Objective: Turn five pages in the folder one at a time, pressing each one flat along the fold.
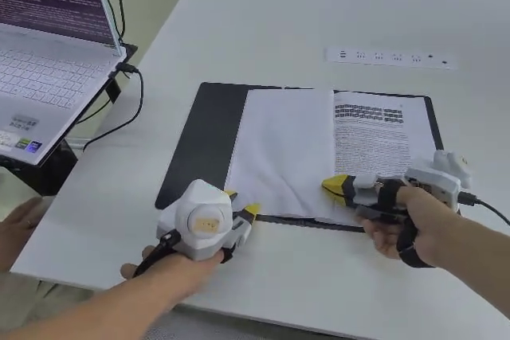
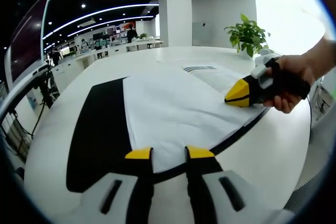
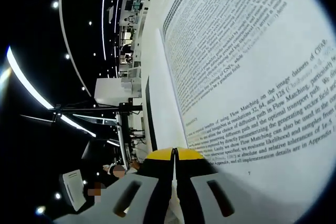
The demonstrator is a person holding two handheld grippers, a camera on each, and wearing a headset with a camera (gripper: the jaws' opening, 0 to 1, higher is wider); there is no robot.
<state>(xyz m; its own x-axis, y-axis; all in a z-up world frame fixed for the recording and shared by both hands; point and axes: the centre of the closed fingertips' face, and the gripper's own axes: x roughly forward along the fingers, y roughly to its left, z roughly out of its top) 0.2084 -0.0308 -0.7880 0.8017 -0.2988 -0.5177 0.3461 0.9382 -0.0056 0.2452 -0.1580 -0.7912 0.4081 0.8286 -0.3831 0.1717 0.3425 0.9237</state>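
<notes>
1. Room: open-plan office with ceiling strip lights, a white column [image 2: 176,14] and a potted plant [image 2: 247,35].
2. White workbench [image 1: 319,5]: laptop [image 1: 40,61] at left, power strip [image 1: 390,57] at the far side.
3. Folder [image 1: 207,133]: open flat at centre, long axis left-right, fold pointing away from the person.
4. Right gripper [image 1: 335,185]: jaws closed together, tip on the printed page [image 1: 382,133] beside the fold.
5. Left gripper [image 2: 169,153]: jaws slightly apart, holding nothing, at the folder's near edge.

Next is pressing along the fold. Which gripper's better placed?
Right, probably. The right gripper, jaws shut, has its tip at the near end of the fold. The left gripper, jaws apart, sits at the near edge of the folder, off to the side of the fold.
</notes>
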